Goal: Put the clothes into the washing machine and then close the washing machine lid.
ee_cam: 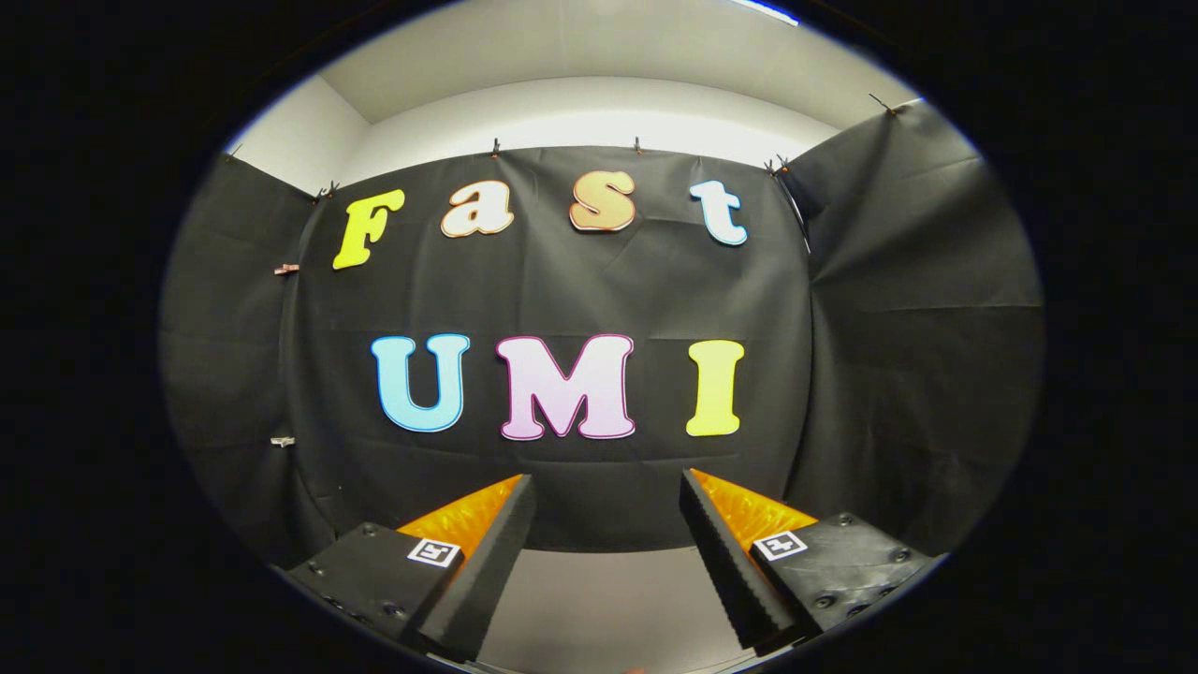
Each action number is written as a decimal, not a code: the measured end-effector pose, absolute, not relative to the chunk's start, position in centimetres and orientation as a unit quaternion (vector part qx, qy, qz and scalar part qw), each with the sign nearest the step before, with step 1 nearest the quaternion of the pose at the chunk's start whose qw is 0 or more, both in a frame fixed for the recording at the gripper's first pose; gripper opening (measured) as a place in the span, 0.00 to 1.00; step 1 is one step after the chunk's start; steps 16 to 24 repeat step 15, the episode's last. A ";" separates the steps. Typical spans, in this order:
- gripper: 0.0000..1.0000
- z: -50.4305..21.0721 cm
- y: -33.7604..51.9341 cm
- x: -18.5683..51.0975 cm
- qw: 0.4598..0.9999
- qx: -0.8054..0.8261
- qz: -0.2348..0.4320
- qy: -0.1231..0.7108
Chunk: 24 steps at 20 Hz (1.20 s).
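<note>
Hand-held gripper spread wide, ridged wedge fingers, creased cloth wall beyond

The gripper is level and faces the booth's black cloth wall. Its two fingers are spread wide apart, holding nothing, with a pale surface in the gap between them. Each finger carries a small square marker near its base.
</note>
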<state>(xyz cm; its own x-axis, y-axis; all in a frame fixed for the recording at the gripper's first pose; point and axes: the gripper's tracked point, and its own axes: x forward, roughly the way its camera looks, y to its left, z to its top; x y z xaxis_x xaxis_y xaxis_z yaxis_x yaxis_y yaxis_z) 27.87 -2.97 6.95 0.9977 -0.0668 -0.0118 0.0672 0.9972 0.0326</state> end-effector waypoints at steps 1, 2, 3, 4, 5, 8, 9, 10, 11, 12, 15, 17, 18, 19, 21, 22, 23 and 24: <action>0.98 7.2 -3.2 27.9 0.999 0.016 -0.032 0.001; 0.98 7.3 -3.5 27.9 0.999 0.016 -0.034 -0.002; 0.98 7.2 -4.0 28.1 0.999 0.015 -0.037 -0.001; 0.98 7.2 -4.2 28.1 0.999 0.016 -0.037 -0.002; 0.98 7.0 -4.5 28.2 0.999 0.020 -0.039 0.000; 0.98 6.8 -4.7 28.3 0.999 0.025 -0.040 0.006; 0.98 6.9 -4.8 28.3 0.999 0.022 -0.041 0.004; 0.98 7.2 -4.8 28.2 0.999 0.019 -0.043 0.002; 0.98 7.3 -4.6 28.3 0.999 0.019 -0.043 0.000; 0.98 7.5 -4.4 28.2 0.999 0.017 -0.044 -0.002; 0.98 7.7 -3.9 28.1 0.999 0.020 -0.041 -0.003; 0.98 7.7 -3.9 28.1 0.999 0.020 -0.041 -0.003; 0.98 7.7 -3.9 28.1 0.999 0.020 -0.041 -0.003; 0.98 7.7 -3.9 28.1 0.999 0.020 -0.041 -0.003; 0.98 7.7 -3.9 28.1 0.999 0.020 -0.041 -0.003; 0.98 7.7 -3.9 28.1 0.999 0.020 -0.041 -0.003; 0.98 7.7 -3.9 28.1 0.999 0.020 -0.041 -0.003; 0.98 7.7 -3.9 28.1 0.999 0.020 -0.041 -0.003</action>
